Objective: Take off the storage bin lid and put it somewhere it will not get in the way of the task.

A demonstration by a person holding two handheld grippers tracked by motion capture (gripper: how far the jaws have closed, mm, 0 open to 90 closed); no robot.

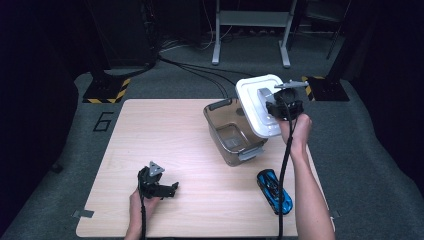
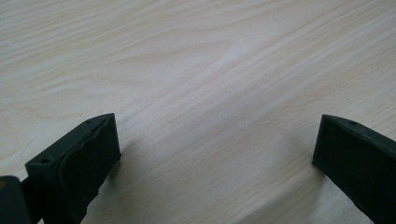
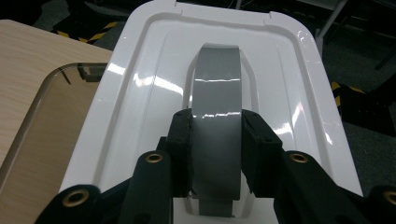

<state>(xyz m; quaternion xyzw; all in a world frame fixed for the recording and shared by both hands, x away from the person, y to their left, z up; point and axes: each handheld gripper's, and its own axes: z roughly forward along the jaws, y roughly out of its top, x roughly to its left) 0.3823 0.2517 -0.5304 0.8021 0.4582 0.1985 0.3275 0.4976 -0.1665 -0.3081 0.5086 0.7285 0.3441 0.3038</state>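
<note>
Dim surroundings; overhead light brightens the table (image 1: 200, 165); glare streaks the white lid (image 3: 140, 93) above the clamped jaws; near jaws blurred.

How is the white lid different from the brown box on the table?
The white lid is solid white, while the brown box is see-through. The lid is held up tilted by the right gripper, clamped on its grey handle; the box rests open on the table. Both are rounded rectangles.

Counter (image 1: 165, 130): pale wood-grain top. Clear brown-tinted plastic bin (image 1: 231, 135) stands at 2 o'clock; blue toy car (image 1: 274, 191) lies at 4 o'clock, near the right edge.
</note>
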